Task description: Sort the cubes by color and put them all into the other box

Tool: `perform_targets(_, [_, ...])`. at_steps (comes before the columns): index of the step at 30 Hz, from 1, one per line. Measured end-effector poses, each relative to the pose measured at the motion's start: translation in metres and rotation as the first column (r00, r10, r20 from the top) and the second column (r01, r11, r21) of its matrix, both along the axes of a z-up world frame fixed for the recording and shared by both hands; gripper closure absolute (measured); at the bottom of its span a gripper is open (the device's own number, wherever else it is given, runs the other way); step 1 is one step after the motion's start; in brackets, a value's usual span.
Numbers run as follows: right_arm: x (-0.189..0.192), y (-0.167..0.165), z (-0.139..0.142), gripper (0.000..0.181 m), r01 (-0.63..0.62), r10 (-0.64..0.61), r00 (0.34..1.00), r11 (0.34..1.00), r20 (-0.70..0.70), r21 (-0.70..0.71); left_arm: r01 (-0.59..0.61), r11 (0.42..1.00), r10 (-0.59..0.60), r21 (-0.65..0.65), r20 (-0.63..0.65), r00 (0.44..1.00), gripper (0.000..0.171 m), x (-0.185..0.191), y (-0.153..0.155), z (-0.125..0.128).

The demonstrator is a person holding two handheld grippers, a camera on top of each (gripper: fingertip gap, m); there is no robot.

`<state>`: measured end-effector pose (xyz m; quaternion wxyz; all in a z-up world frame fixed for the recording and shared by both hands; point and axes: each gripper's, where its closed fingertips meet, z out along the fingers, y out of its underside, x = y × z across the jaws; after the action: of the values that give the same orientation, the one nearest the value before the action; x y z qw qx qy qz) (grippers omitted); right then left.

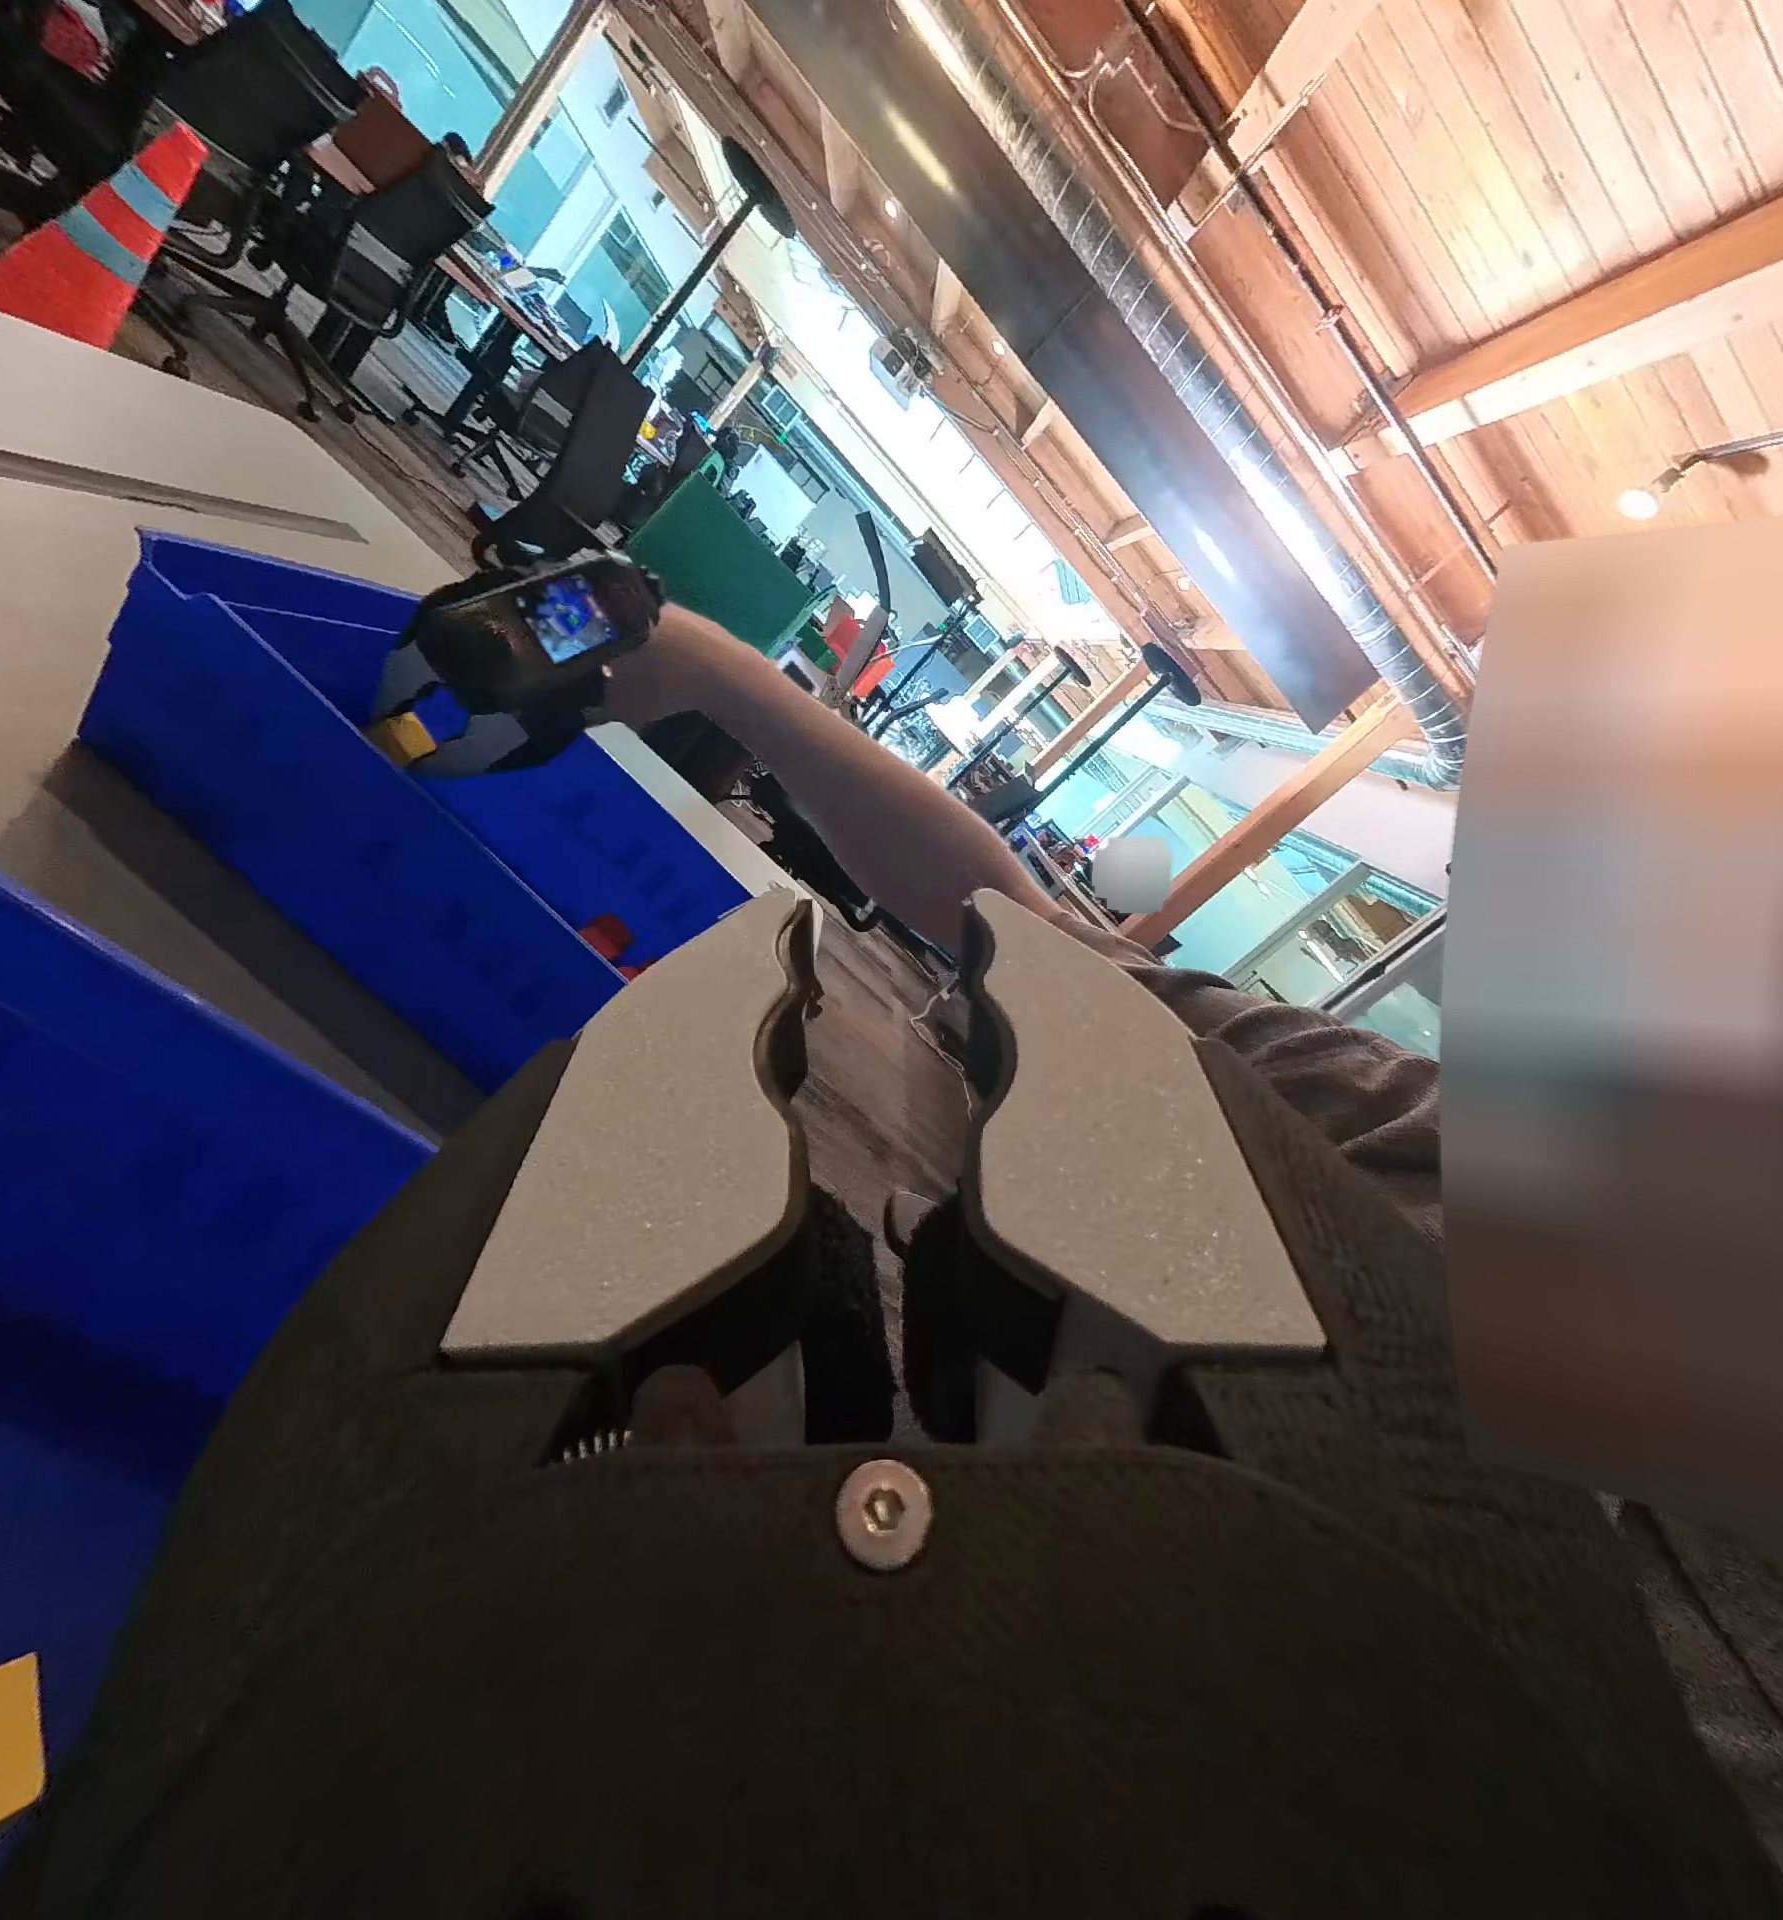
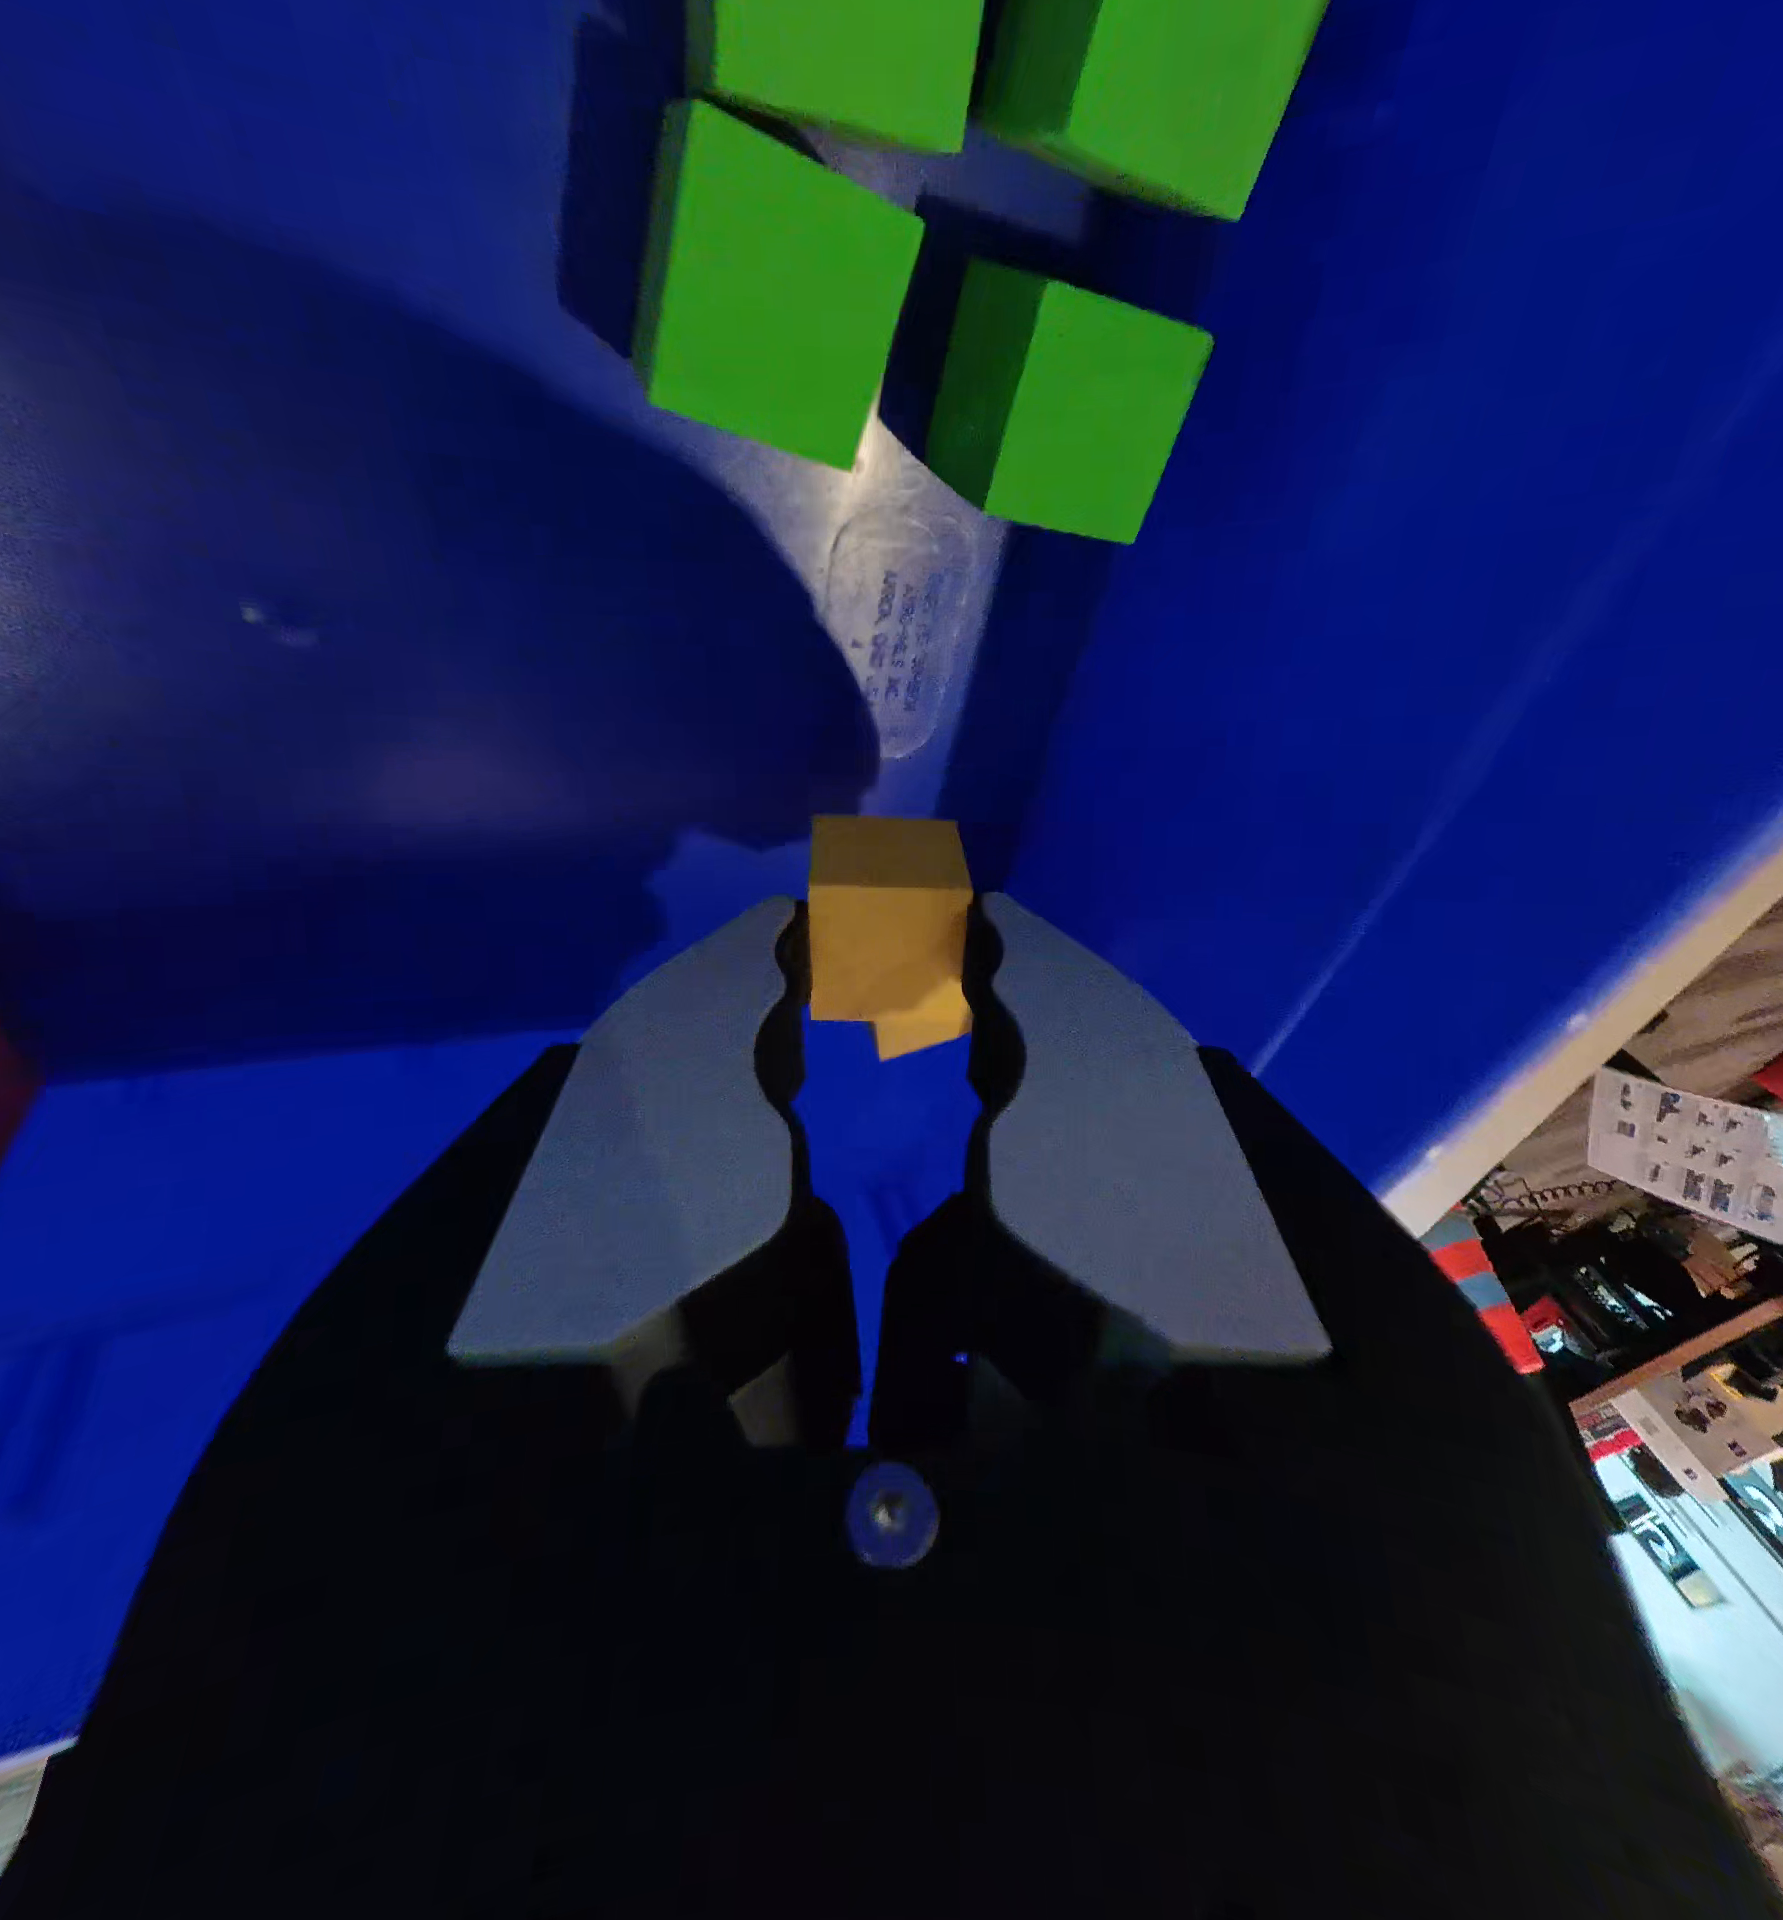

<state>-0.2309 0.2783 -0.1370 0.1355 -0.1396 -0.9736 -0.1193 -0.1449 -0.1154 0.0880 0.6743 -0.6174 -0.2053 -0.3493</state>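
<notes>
The blue bin [image 2: 1386, 520] looks like shiny smooth plastic. The yellow block [image 2: 882, 925] looks matt. The tool's grey fingers [image 1: 658, 1174] look grainy.

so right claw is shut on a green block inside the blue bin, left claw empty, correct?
Not quite: the block in the right claw is yellow, as the right wrist view shows. The green blocks lie loose farther along the blue bin. The left claw is indeed empty.

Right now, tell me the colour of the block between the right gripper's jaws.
Yellow. The block shows best in the right wrist view.
</notes>
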Motion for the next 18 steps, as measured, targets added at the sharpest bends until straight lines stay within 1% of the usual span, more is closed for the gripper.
perform_targets(3, [-0.007, 0.002, -0.007, 0.153, 0.0, 0.001, 1.0, 1.0, 0.009, -0.004, 0.002, 1.0, -0.002, 0.009, -0.004, 1.0, 0.146, -0.001, -0.002, 0.002])
perform_targets(9, [-0.009, 0.013, -0.016, 0.152, 0.019, -0.023, 0.998, 0.998, 0.066, 0.054, 0.036, 0.999, -0.035, 0.018, -0.004, 0.999, 0.147, 0.004, 0.002, 0.004])
perform_targets(16, [-0.01, 0.011, -0.019, 0.152, 0.092, -0.09, 0.992, 0.996, 0.091, -0.021, 0.038, 0.999, -0.038, 0.014, -0.017, 0.999, 0.147, 0.007, -0.001, 0.006])
perform_targets(18, [-0.008, 0.011, -0.018, 0.149, 0.121, -0.117, 0.988, 0.992, 0.105, -0.034, 0.039, 0.999, -0.038, 0.014, -0.023, 0.999, 0.147, 0.008, -0.001, 0.008])
